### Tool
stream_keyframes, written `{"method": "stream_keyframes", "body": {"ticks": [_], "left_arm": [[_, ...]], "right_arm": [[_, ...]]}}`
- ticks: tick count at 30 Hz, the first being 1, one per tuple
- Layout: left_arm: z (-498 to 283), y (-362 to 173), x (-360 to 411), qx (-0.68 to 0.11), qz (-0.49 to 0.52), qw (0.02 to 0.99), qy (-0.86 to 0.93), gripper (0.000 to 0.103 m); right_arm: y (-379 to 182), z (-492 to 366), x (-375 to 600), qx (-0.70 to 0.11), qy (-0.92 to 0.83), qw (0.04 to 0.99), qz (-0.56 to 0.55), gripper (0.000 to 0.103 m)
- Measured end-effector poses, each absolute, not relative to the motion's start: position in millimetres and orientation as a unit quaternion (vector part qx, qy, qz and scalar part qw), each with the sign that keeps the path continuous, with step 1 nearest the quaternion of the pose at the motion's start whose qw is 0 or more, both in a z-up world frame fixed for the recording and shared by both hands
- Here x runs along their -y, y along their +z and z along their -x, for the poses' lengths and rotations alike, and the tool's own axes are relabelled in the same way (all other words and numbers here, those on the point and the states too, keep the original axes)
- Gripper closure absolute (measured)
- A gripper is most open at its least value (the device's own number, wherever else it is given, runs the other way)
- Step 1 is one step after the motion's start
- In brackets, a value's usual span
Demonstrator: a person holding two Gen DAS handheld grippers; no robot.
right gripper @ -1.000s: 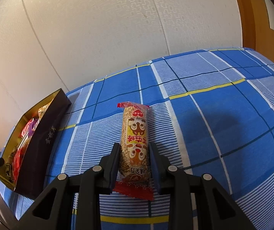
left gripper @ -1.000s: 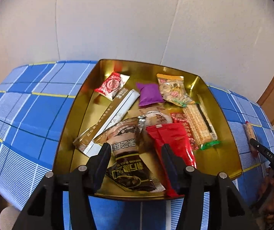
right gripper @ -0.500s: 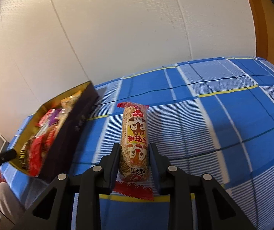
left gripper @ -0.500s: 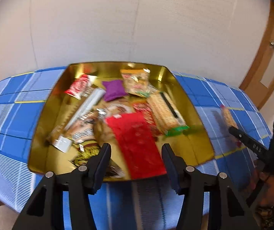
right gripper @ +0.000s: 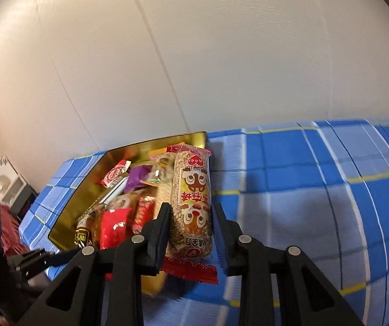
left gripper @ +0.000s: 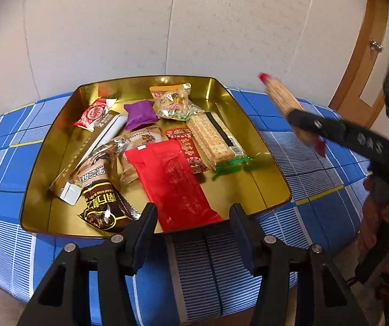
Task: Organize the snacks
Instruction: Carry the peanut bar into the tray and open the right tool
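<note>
Gripping the puffed-grain snack bar [right gripper: 193, 203] near its lower end, the right gripper [right gripper: 191, 233] had both fingers pressed against the wrapper's sides and held the bar in the air, above the right-hand edge of the gold tray [right gripper: 91, 184]. From the left wrist view the same bar [left gripper: 282, 100] showed blurred, tilted, up beside the tray's right rim [left gripper: 265, 146]. Inside the tray lay a heap of packets — a long red pack [left gripper: 172, 182], a cracker sleeve [left gripper: 213, 138], a purple pouch [left gripper: 140, 112] and a dark brown bar [left gripper: 103, 203] among them. The left gripper [left gripper: 193, 228] stood with its jaws apart and nothing between them, just short of the tray's near rim. Under everything lay the blue checked tablecloth [left gripper: 4, 163].
</note>
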State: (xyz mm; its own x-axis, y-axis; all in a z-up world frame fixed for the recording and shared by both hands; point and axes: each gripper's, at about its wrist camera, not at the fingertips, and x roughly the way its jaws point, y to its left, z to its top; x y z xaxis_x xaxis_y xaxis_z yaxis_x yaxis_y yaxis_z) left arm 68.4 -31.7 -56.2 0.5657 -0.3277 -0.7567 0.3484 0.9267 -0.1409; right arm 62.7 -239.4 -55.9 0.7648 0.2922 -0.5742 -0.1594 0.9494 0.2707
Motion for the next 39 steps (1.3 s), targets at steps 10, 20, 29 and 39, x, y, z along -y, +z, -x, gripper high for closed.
{"method": "stream_keyframes", "body": {"ticks": [10,20,29,39], "left_arm": [[-71,-56,31,-0.433,-0.009,0.879,-0.199,0.045],[-76,-58,28,-0.438,-0.003,0.876,-0.204,0.045],[-76,-59,30,-0.441,0.0,0.873,-0.208,0.043],[-68,-55,30,-0.431,0.001,0.878,-0.21,0.036]], "right_arm": [[-52,-138,196,-0.375,0.096,0.92,-0.059,0.073],[-65,-185,176,-0.398,0.064,0.915,-0.029,0.073],[-71,-206,188,-0.41,0.037,0.91,-0.052,0.071],[-52,-140,204,-0.362,0.047,0.929,-0.06,0.069]]}}
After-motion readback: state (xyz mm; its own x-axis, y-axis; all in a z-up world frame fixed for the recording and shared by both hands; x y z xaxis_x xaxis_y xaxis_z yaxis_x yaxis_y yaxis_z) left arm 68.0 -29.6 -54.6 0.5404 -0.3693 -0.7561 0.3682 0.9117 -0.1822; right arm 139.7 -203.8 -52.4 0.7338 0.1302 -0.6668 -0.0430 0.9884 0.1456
